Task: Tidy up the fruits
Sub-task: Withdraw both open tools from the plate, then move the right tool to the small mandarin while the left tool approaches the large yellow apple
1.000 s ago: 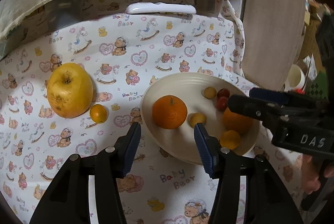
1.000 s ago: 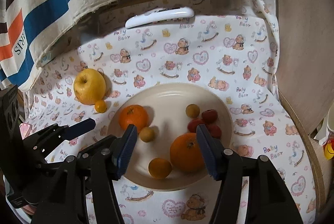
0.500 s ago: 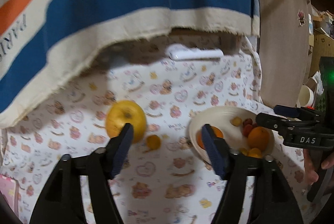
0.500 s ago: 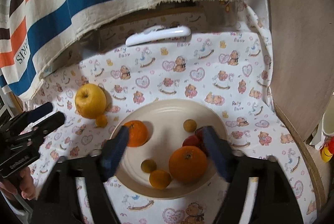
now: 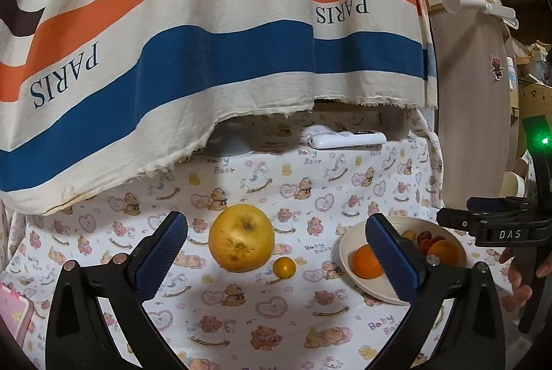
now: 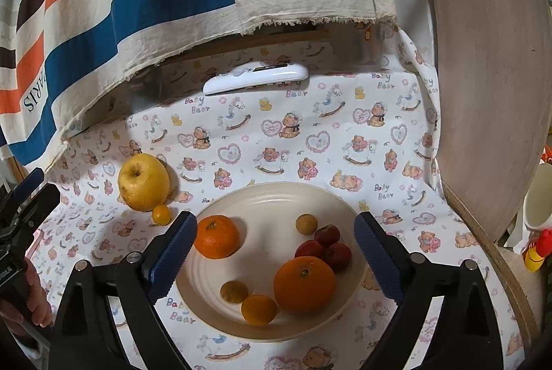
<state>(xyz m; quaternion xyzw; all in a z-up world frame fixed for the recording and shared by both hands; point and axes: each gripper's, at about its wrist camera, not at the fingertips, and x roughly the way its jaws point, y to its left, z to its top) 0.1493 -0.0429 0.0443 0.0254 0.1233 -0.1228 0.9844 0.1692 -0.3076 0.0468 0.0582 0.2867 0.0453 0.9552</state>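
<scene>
Two tongs: both in view, each held by a person's hand, both above the tabletop (image 6: 396,115) covered with a bear-print cloth.
Left tongs (image 5: 276,252): jaws opening, wide apart, nothing pressed between the blue pads; the yellow apple is framed between them in the left wrist view, lying on the cloth beyond the tips.
Right tongs (image 6: 274,251): jaws opening, wide apart, hovering over the plate; pads touch no fruit.
Yellow apple (image 5: 241,237): on the cloth toward the left edge of the tabletop, outside the plate, stem end facing up.
Small orange fruit (image 5: 284,267): on the cloth, just beside the apple on its near right side, apart from the plate.
Plate (image 6: 276,197): cream, ribbed rim, near the front edge of the tabletop, right of the apple.
Plate contents: one tangerine (image 6: 216,236) at the left rim; one large orange (image 6: 304,280) at the near right; three small red fruits (image 6: 324,247) clustered behind it and touching each other; two small brownish round fruits and one small orange one, apart from each other.
White remote (image 6: 255,78): at the back edge of the tabletop, lying flat.
Striped cloth (image 5: 207,42): hangs over the back edge, lettered "PARIS".
</scene>
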